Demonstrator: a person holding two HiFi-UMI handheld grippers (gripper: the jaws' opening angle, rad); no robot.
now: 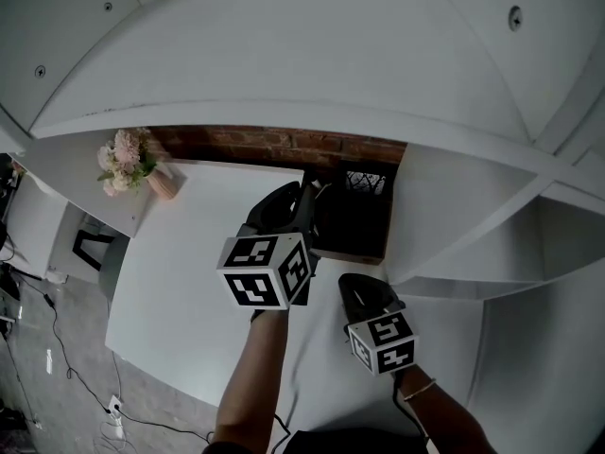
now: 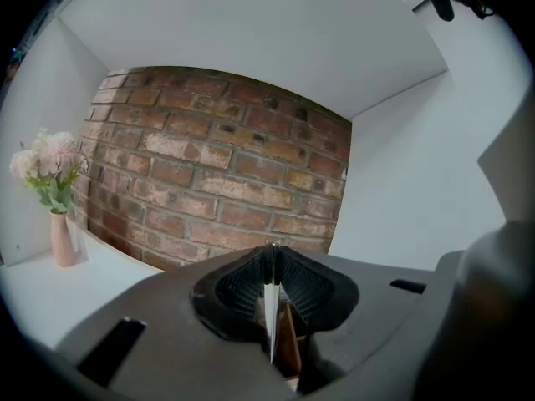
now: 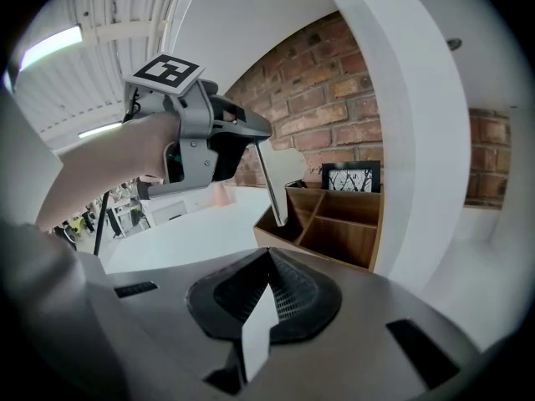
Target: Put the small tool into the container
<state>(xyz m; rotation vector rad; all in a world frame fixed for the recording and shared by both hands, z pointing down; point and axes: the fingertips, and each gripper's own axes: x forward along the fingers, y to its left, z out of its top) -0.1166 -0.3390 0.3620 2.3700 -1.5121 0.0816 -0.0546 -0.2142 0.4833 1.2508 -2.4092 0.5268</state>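
Our left tongs (image 2: 269, 256) clamp the thin silver metal tool (image 3: 269, 184), tip at the mouth of the divided wooden container (image 3: 338, 228), right tongs (image 3: 267, 256) closed on nothing, so next we lower it and let go.

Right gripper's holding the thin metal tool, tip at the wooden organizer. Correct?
Wrong gripper. The left gripper is holding the thin metal tool, tip at the wooden organizer. The right gripper view shows it clearly.
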